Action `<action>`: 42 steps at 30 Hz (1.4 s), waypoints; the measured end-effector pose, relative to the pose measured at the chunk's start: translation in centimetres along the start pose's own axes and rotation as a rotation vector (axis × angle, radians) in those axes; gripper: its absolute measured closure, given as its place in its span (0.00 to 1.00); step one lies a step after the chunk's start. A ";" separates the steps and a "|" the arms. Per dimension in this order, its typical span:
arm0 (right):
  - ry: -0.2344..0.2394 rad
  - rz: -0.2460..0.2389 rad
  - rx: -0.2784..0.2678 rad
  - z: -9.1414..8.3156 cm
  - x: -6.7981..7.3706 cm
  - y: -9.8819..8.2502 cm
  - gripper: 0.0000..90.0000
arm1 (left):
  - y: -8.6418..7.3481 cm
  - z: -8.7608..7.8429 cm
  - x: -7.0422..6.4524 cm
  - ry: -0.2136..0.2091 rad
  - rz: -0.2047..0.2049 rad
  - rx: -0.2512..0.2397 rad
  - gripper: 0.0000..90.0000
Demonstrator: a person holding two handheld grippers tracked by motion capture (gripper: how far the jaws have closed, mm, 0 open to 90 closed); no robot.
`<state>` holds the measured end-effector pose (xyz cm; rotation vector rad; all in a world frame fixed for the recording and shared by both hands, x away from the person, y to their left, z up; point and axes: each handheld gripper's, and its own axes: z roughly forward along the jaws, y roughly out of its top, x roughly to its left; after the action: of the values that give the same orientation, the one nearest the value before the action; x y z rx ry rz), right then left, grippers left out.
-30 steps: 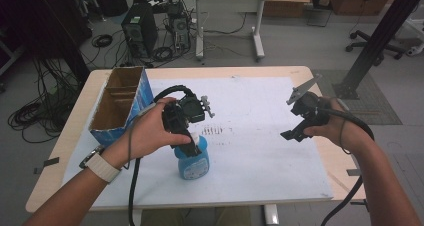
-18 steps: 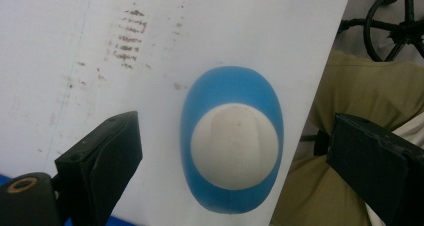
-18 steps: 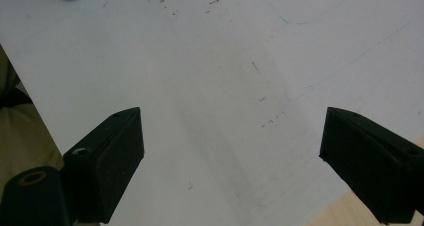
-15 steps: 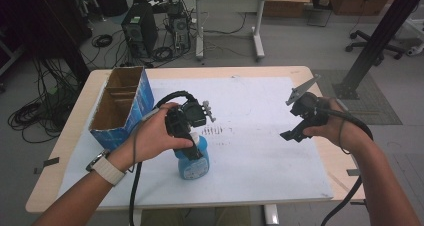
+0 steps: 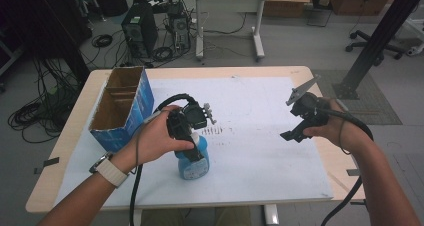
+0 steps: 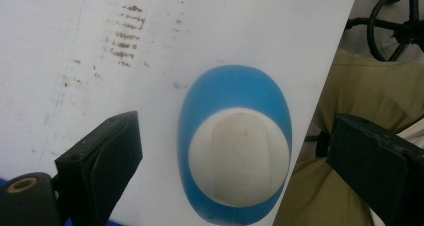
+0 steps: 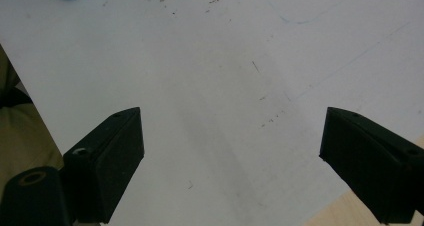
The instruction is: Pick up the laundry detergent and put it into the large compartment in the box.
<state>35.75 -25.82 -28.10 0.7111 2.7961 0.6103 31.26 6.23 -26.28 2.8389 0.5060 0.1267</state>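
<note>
Blue plastic bottle with a white rounded cap point(image 5: 192, 158) is what the work concerns; it stands upright on the white paper sheet point(image 5: 260, 136) that covers the wooden bench point(image 5: 65, 146), near the front edge and just below the person's left hand. Largest of the things around it is the open blue cardboard box with a brown inside point(image 5: 120, 108), which stands well to the bottle's left. The left gripper point(image 5: 192, 131) hangs directly over the cap, and in the left gripper view its jaws are spread wide to either side of the bottle point(image 6: 235, 151), touching nothing. The right gripper point(image 5: 302, 118) is held apart over bare paper, jaws likewise released. To do the grasp well, the left gripper should probably come straight down, centred, so both jaws meet the bottle's body evenly below the cap and do not tip it.
</note>
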 end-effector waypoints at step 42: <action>0.005 0.007 0.003 0.3 -0.1 -0.4 0.12 | -0.3 2.8 0.2 -0.026 -0.003 0.026 0.26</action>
<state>35.77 -26.07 -28.47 0.7211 2.8011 0.6110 31.74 5.97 -29.06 2.8611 0.5101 0.0836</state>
